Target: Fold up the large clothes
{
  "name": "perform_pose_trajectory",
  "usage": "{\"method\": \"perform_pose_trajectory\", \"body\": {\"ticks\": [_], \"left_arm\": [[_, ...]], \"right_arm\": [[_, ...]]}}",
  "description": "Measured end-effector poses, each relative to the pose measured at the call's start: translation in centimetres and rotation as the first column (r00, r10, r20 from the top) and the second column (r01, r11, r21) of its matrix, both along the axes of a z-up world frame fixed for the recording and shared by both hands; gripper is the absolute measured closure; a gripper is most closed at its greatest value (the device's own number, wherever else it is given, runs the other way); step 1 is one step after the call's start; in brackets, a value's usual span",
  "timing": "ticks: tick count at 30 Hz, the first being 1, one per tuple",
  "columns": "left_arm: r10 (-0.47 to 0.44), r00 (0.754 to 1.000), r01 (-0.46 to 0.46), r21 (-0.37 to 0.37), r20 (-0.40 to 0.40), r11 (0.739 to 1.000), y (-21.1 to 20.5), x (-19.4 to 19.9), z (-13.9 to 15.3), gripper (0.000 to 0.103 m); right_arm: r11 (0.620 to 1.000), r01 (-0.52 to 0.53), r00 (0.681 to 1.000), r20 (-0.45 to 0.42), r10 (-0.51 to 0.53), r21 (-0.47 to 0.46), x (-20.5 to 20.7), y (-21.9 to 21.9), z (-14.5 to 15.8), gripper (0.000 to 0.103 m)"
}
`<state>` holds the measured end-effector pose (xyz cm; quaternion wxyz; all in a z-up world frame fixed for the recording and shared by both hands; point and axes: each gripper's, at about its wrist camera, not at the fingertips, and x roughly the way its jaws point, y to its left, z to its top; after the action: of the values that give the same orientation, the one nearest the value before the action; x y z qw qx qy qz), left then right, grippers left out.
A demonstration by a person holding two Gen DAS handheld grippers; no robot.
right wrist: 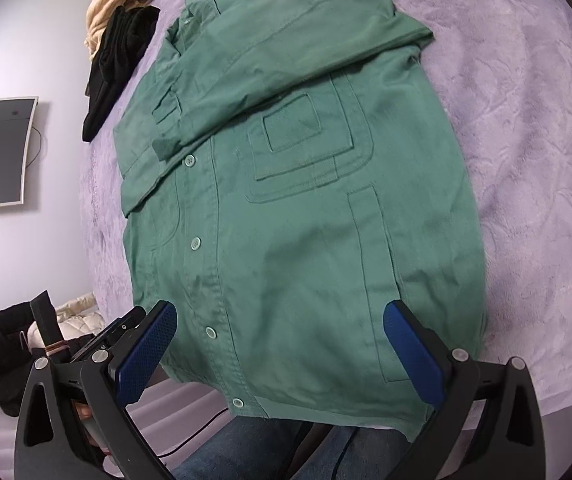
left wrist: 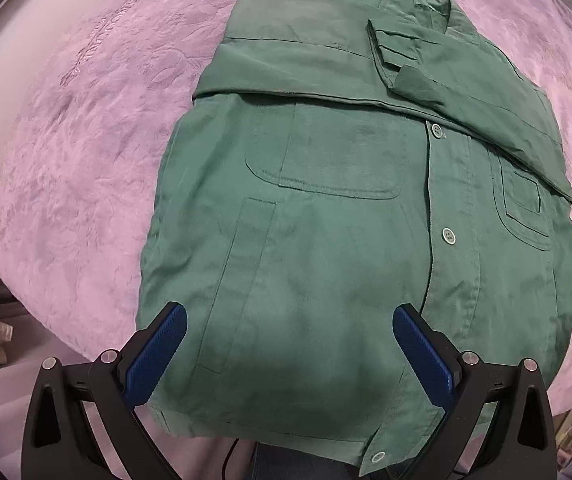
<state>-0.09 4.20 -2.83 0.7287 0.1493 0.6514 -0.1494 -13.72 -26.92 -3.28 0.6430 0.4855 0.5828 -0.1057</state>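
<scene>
A bedroom: purple bedspread [left wrist: 85, 152], wall-mounted screen [right wrist: 3, 152].

Lilac plush bed cover [left wrist: 85, 152], green jacket [left wrist: 346, 240] flat on it, black garment [right wrist: 117, 64] and beige garment [right wrist: 113, 4] at far edge

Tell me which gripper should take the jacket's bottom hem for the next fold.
Neither alone, probably. The left gripper hangs open over the green jacket left of its button placket; the right gripper hangs open right of it. Both sit near the hem, so each takes its own corner.
</scene>
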Motion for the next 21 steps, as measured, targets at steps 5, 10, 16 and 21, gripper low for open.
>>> {"method": "perform_pose_trajectory", "body": {"ticks": [5,10,16,21], "left_arm": [[0.051,0.999,-0.051,-0.016,-0.011,0.999,0.7,-1.6,0.1,0.0],[0.072,0.997,-0.072,-0.005,-0.018,0.997,2.1,-2.2,0.0,0.0],[0.066,0.998,-0.066,-0.021,-0.016,0.998,4.5,-1.1,-0.9,0.0],[0.087,0.996,-0.087,-0.024,0.015,0.996,8.0,0.8,-2.4,0.0]], "right_arm": [[1.0,-0.004,1.0,-0.002,0.004,0.016,-0.6,0.3,-0.3,0.0],[1.0,0.028,1.0,-0.006,-0.028,0.008,-1.9,0.2,-0.7,0.0],[0.994,0.105,0.994,-0.021,-0.106,-0.044,-5.3,-0.3,-1.0,0.0],[0.969,0.191,0.979,-0.038,-0.2,-0.159,-9.6,-1.6,-1.1,0.0]]}}
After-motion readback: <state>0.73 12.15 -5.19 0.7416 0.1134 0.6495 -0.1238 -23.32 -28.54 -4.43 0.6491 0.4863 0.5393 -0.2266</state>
